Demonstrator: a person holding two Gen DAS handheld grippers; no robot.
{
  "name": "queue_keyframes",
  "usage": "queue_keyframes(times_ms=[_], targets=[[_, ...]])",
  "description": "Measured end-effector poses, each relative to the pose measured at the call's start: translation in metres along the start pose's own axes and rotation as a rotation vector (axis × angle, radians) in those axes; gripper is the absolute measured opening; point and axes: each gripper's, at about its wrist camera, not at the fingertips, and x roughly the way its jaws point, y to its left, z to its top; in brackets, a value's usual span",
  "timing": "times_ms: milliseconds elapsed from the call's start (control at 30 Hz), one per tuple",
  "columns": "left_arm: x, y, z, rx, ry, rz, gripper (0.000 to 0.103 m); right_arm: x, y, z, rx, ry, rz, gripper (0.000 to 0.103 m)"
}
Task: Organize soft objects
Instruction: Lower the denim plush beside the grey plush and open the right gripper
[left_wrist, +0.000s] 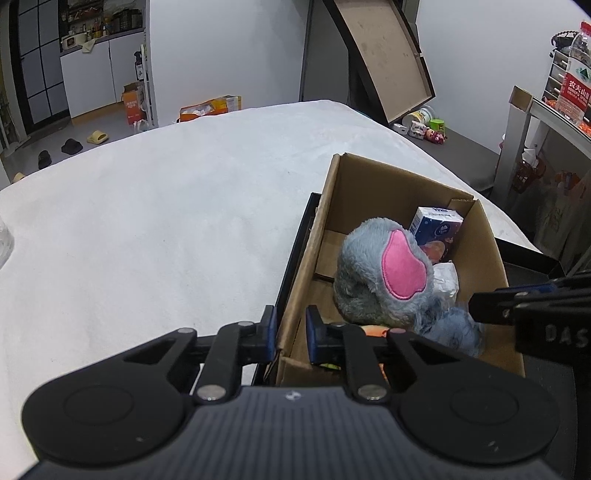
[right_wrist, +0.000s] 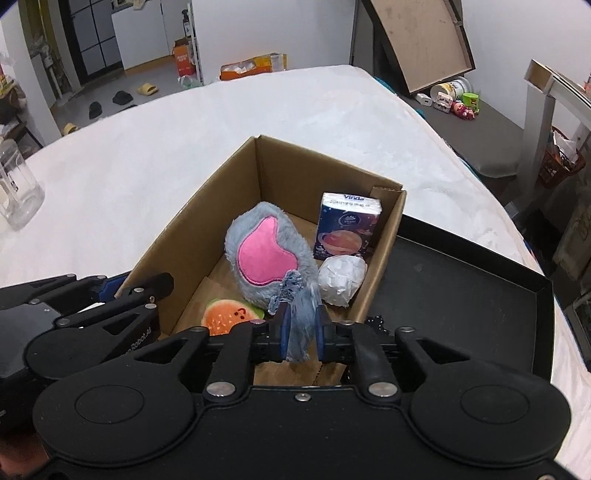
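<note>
The left claw (left_wrist: 290, 334) pinches the cardboard box (right_wrist: 207, 206) wall; the right claw (right_wrist: 302, 334), barely parted, has the grey plush toy (right_wrist: 266, 254) between its fingers, inside the box

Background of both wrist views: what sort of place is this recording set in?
Most likely a lived-in home, perhaps a bedroom. A wide white padded surface like a mattress holds the cardboard box; slippers lie on the floor, and toys sit by the wall.

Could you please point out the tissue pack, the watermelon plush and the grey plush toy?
tissue pack (right_wrist: 347, 229): right wrist view, printed front.
watermelon plush (right_wrist: 229, 315): right wrist view, orange face.
grey plush toy (right_wrist: 266, 254): right wrist view, pink patch.
</note>
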Motion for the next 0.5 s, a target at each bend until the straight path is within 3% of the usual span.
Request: queue_keyframes(times_ms=[300,500], targets=[[-0.001,-0.003,0.000,0.018,0.002,0.007,0.015,-0.015,-0.008,-0.001,0.011,-0.037,0.013,0.028],[-0.002,-0.008,0.001,0.047,0.009,0.019,0.015,-0.024,-0.022,-0.008,0.041,-0.056,0.022,0.042]])
